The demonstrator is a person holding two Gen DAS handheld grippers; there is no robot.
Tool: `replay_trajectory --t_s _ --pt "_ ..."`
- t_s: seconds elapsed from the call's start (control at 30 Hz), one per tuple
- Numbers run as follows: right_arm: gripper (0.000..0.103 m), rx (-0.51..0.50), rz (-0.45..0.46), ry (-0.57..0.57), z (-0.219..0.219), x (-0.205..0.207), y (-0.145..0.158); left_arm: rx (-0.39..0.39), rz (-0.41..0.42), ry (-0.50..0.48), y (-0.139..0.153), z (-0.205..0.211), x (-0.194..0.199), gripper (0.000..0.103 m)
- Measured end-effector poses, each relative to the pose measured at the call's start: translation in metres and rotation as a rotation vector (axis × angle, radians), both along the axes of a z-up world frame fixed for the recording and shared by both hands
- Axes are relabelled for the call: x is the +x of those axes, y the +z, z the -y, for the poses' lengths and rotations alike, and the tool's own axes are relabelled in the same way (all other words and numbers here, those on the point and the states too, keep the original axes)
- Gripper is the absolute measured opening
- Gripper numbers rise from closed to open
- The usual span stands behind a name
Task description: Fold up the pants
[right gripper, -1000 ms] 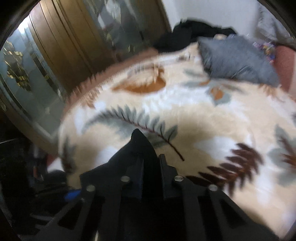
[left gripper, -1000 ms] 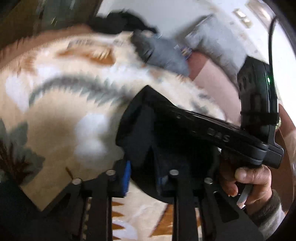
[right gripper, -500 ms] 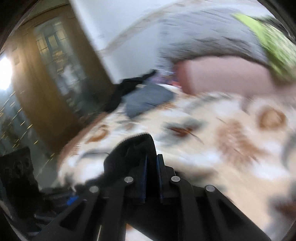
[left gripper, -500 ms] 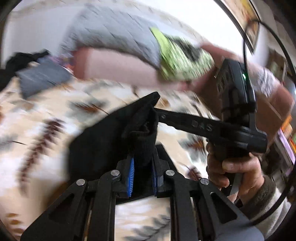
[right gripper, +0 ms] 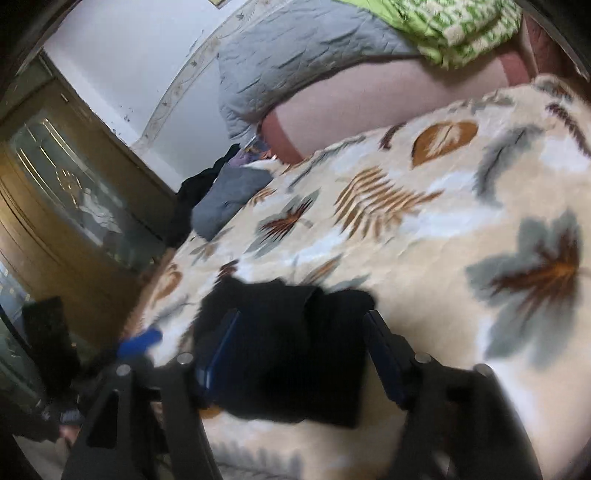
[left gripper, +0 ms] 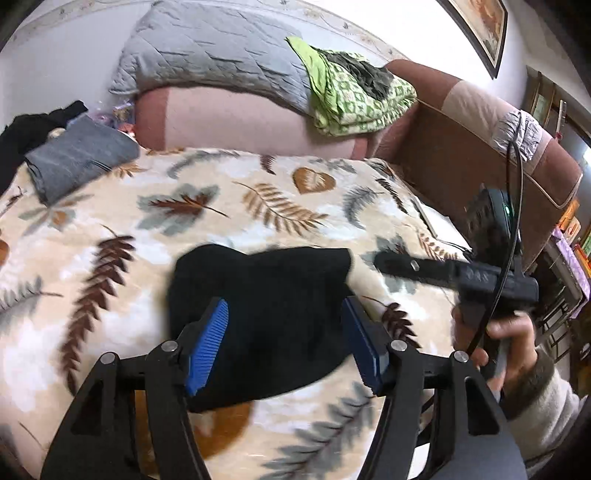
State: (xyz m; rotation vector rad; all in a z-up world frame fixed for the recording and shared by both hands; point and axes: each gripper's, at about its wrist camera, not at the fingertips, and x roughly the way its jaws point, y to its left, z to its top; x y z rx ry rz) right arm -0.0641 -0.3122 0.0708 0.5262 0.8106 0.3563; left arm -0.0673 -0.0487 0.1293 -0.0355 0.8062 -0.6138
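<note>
One pair of black pants (left gripper: 266,314) is seen, folded into a compact bundle and laid on the leaf-patterned blanket (left gripper: 258,206), in the lower centre of the left wrist view and the lower centre-left of the right wrist view (right gripper: 291,354). In the left wrist view the bundle's long axis runs roughly from lower left to upper right of the frame; which end is waist and which is hem cannot be told.

Two grippers are counted. The left gripper (left gripper: 284,339) is shown with its jaws spread wide, the two blue pads (left gripper: 207,343) standing to either side of the bundle and nothing clamped between them. The right gripper (right gripper: 299,354) is likewise spread wide around the bundle in its own view, with no cloth pinched; its outline is blurred. The same right gripper (left gripper: 417,267) is seen from the side at the right of the left wrist view, held by one hand (left gripper: 506,343), apart from the pants' edge.

At the upper left of the left wrist view one folded grey garment (left gripper: 77,158) and one dark heap of clothing (left gripper: 26,133) are seen. One grey quilt (left gripper: 214,55) and one green patterned cloth (left gripper: 354,96) are draped over the pink headboard (left gripper: 236,125) in the upper centre. One framed picture (left gripper: 480,26) hangs at the upper right.
</note>
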Motion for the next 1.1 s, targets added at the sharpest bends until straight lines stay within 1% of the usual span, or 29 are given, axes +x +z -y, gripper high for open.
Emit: replay_trajectory --t_s 0.07,0.13,0.2,0.23,0.27,0.3,0.37,0.4,0.47,0.53,0.57,0.63,0.7,0.73,0.8,0.83,0.87,0.93,0.97,1.03,1.1 --pt "0.069 -0.007 -0.03 -0.007 -0.006 -0.001 -0.008 0.007 0.005 0.04 -0.001 -0.01 0.006 0.063" --pt "0.069 -0.016 -0.046 0.007 -0.012 0.001 -0.014 -0.022 -0.013 0.082 -0.005 -0.024 0.014 0.063" --pt "0.069 -0.069 -0.084 0.033 -0.026 0.008 -0.025 -0.025 -0.038 0.119 -0.013 -0.035 0.022 0.063" --pt "0.068 -0.096 -0.101 0.037 -0.031 0.011 -0.03 -0.013 -0.041 0.139 -0.018 -0.037 0.025 0.063" --pt "0.063 -0.134 -0.124 0.025 -0.038 0.015 -0.037 0.004 -0.048 0.155 -0.023 -0.038 0.027 0.063" --pt "0.042 -0.153 -0.125 0.011 -0.04 0.016 -0.039 0.024 -0.066 0.174 -0.028 -0.04 0.029 0.063" --pt "0.018 -0.183 -0.087 0.003 -0.042 0.013 -0.028 0.024 -0.091 0.187 -0.034 -0.042 0.031 0.063" --pt "0.006 -0.175 -0.062 0.005 -0.039 0.011 -0.021 0.024 -0.096 0.191 -0.035 -0.042 0.032 0.063" --pt "0.005 -0.128 -0.002 0.008 -0.028 0.005 -0.001 0.034 -0.079 0.195 -0.033 -0.04 0.031 0.063" --pt "0.005 -0.179 0.032 -0.001 -0.023 -0.001 0.012 0.041 -0.06 0.2 -0.031 -0.035 0.033 0.063" --pt "0.005 -0.193 0.029 -0.004 -0.022 0.0 0.012 0.038 -0.058 0.197 -0.031 -0.031 0.034 0.063" --pt "0.005 -0.23 -0.022 -0.014 -0.021 0.002 0.001 0.048 -0.057 0.19 -0.036 -0.023 0.039 0.063" --pt "0.005 -0.266 -0.103 -0.034 -0.021 0.005 -0.022 0.086 -0.068 0.194 -0.045 -0.014 0.045 0.063" --pt "0.005 -0.26 -0.123 -0.035 -0.021 0.005 -0.033 0.103 -0.081 0.187 -0.051 -0.011 0.048 0.063" --pt "0.006 -0.232 -0.121 -0.049 -0.015 0.003 -0.034 0.139 -0.122 0.179 -0.066 -0.005 0.052 0.063" --pt "0.012 -0.213 -0.12 -0.051 -0.013 0.001 -0.03 0.149 -0.135 0.18 -0.07 -0.005 0.053 0.063" --pt "0.013 -0.206 -0.108 -0.059 -0.01 0.0 -0.023 0.148 -0.139 0.185 -0.07 -0.008 0.054 0.063" --pt "0.016 -0.221 -0.051 -0.076 -0.006 -0.004 -0.004 0.135 -0.128 0.191 -0.063 -0.012 0.054 0.063" --pt "0.017 -0.205 -0.018 -0.062 -0.006 -0.005 0.008 0.127 -0.116 0.197 -0.059 -0.014 0.056 0.063" --pt "0.018 -0.185 0.019 -0.039 -0.011 -0.003 0.019 0.119 -0.092 0.21 -0.051 -0.016 0.062 0.063" --pt "0.018 -0.17 0.041 -0.013 -0.023 0.008 0.027 0.134 -0.086 0.215 -0.047 -0.011 0.071 0.063"
